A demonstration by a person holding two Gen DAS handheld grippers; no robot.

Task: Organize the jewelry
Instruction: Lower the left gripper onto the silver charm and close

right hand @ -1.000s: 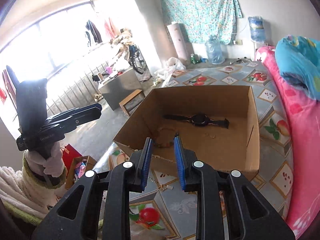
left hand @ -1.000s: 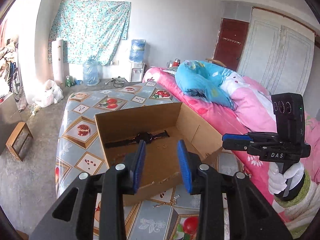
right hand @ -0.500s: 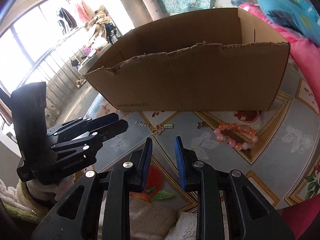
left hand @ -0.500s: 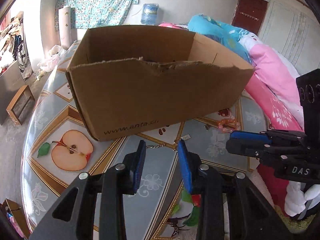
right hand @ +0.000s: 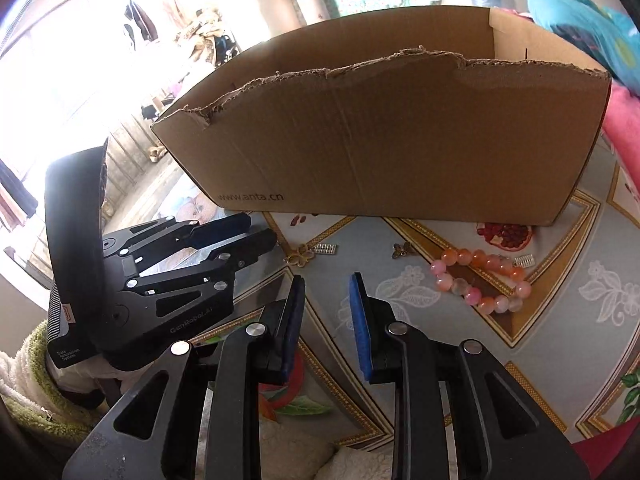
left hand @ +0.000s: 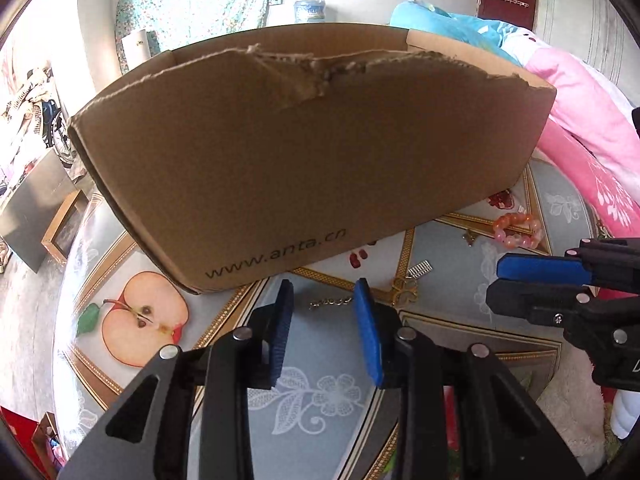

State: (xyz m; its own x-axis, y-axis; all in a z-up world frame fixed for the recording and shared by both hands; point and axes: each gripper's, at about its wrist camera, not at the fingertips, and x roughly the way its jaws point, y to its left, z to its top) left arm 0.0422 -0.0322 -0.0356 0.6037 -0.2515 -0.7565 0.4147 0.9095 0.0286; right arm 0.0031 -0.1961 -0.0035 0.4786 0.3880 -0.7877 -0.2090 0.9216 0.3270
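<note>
A gold chain with a clover pendant lies on the patterned table in front of the cardboard box. My left gripper hovers low over the chain with its jaws closing; the chain shows between the tips, and the pads are not pressing on it. A pink bead bracelet lies to the right. My right gripper stands open a little with nothing between its fingers, short of the pendant. The box's inside is hidden.
Small silver pieces and a bee charm lie near the box wall. Pink bedding borders the table on the right. Each gripper shows in the other's view: the right gripper and the left gripper.
Both grippers have dropped from above the box to just over the table in front of it. The watch inside the box is now out of sight. The left jaws have narrowed slightly.
</note>
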